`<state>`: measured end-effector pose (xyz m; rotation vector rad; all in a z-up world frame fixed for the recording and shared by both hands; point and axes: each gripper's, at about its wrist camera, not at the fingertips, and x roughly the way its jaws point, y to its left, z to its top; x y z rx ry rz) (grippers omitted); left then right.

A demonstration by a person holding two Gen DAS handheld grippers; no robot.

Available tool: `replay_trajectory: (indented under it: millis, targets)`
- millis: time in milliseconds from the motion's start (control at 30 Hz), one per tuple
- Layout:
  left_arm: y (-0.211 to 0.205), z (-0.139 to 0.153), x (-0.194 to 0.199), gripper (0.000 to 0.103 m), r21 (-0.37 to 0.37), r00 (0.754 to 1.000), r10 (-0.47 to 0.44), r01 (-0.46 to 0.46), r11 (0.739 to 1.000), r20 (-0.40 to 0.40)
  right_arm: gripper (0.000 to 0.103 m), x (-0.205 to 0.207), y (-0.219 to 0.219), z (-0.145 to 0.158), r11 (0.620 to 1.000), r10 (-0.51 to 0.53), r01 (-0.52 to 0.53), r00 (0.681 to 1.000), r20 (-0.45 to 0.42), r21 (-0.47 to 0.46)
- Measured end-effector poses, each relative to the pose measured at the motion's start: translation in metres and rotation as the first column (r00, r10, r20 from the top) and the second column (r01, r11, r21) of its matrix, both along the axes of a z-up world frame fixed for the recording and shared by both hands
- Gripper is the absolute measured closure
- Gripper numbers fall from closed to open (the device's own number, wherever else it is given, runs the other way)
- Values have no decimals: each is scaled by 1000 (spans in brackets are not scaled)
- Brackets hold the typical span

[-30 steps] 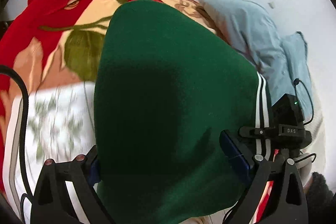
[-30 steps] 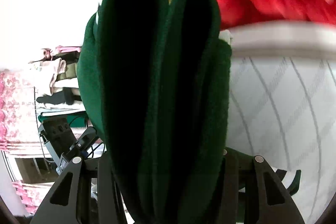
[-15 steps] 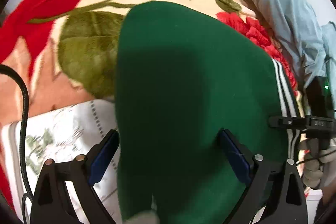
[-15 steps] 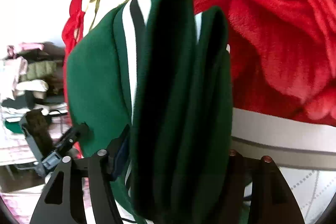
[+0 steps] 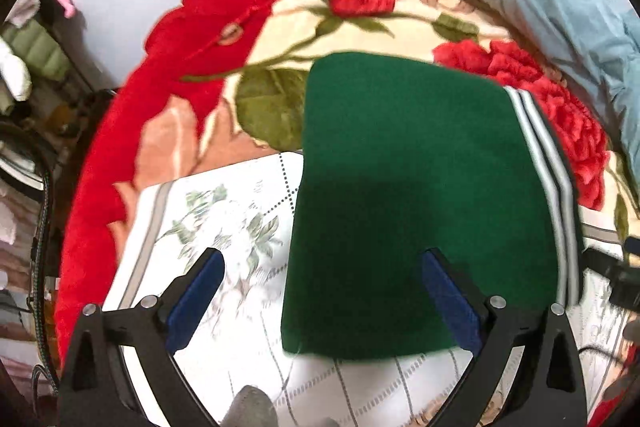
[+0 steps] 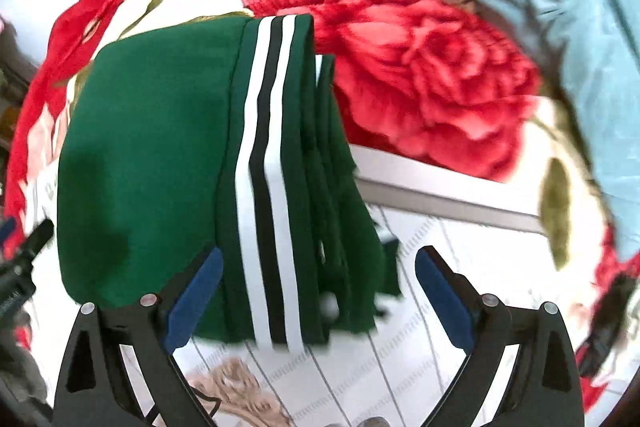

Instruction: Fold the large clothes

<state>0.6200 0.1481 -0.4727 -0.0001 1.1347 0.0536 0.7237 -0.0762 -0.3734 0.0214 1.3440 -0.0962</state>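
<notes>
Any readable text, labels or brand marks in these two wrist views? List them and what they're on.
None readable.
Left gripper body at the left edge of the right wrist view: a small pale marking, too blurred to read.
Green garment: only white stripes, no logo or lettering visible.
Floral blanket and white sheet: patterns only.

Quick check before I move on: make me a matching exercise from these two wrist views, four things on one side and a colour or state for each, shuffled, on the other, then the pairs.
Things
1. folded garment
2. rose blanket
3. left gripper
4. bundled cloth at far right

Colour or state
A. pale blue
B. open, holding nothing
C. dark green with white side stripes
D. red flowers on cream

Pairs: 1-C, 2-D, 3-B, 4-A
</notes>
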Motion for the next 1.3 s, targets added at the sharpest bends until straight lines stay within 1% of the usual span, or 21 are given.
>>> replay_trajectory:
  millis: [67,133,200,300,367,400,467,533,600,633,667,700,767,800,867,1000,1100,1300]
  targets:
    - [-3,20,-14,1,-8,1000,7,-7,1000,12,5,-24,-1,15,1000,-3,3,1000,11,-7]
    - [-5,37,-25,1,-14,1000,3,-3,1000,27,5,-48,-1,37,1000,-10,11,999,34,-17]
    - [-6,62,-43,1,-22,999,2,0,1000,48,4,-70,-3,59,1000,-22,23,998,55,-20]
    - [-8,98,-70,1,-26,998,-6,8,1000,70,4,-109,-1,106,999,-32,36,994,101,-39]
    - [-9,126,-92,1,-29,997,-13,16,999,76,4,-127,1,133,998,-38,45,991,131,-46]
    - [-8,135,-98,1,-26,997,-15,17,1000,76,4,-143,2,154,997,-43,54,987,158,-60]
    - [-12,161,-118,1,-23,996,-21,23,999,83,4,-167,1,187,996,-48,62,981,189,-68]
    - [-15,191,-140,1,-21,995,-27,29,999,101,4,-193,2,222,996,-55,69,974,218,-57]
    - [-18,222,-161,1,-33,993,-28,32,999,116,4,-221,4,261,996,-50,67,968,248,-60]
    - [-18,237,-171,1,-40,992,-31,36,999,124,4,-232,3,275,996,-48,66,965,259,-61]
    - [-20,251,-181,1,-44,991,-34,40,998,133,4,-246,4,297,996,-40,60,961,275,-64]
    - [-20,263,-189,1,-46,990,-36,43,998,140,4,-256,4,313,996,-38,60,957,287,-68]
    - [-22,292,-208,1,-41,987,-45,52,998,155,4,-281,6,351,996,-29,56,946,321,-75]
    - [-22,302,-215,1,-40,986,-47,54,998,159,4,-293,6,369,995,-27,57,941,337,-81]
    - [-22,327,-233,1,-32,983,-48,55,998,177,4,-316,6,399,994,-29,66,930,366,-91]
    - [-25,365,-263,1,-17,976,-58,63,998,210,4,-354,5,451,992,-40,85,916,398,-95]
    - [-23,389,-283,1,-23,971,-51,58,998,234,4,-384,6,489,991,-35,89,897,441,-102]
    - [-19,428,-310,1,-41,961,-31,44,998,276,4,-424,11,540,992,-18,75,880,474,-102]
